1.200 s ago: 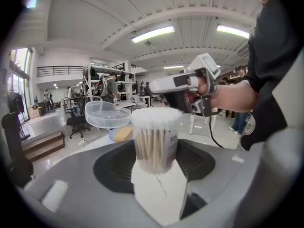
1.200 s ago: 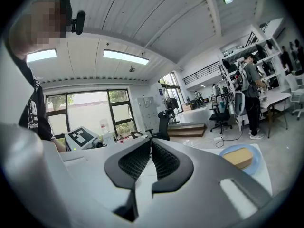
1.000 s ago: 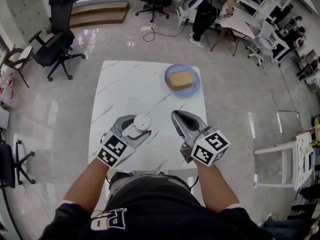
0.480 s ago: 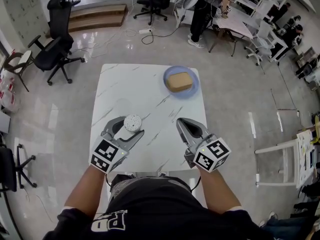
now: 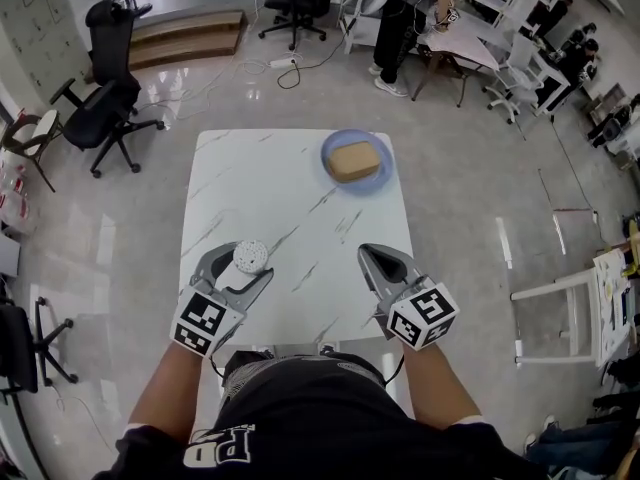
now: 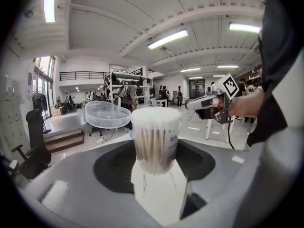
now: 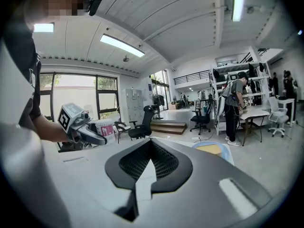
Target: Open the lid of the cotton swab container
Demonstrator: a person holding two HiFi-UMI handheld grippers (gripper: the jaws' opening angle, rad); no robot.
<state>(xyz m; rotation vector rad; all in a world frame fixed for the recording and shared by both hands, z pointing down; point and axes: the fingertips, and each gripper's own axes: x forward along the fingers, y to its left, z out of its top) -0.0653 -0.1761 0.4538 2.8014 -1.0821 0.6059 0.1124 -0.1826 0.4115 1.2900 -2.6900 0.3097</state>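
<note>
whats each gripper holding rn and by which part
The left gripper grips the swab container around its lower body. The right gripper is shut and holds nothing.

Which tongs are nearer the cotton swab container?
Left. The left tongs are clamped on the cotton swab container; the right tongs, shut and empty, sit apart to its right.

light: bright, ceiling strips | floor glare | fisheye edges, dark vignette
</note>
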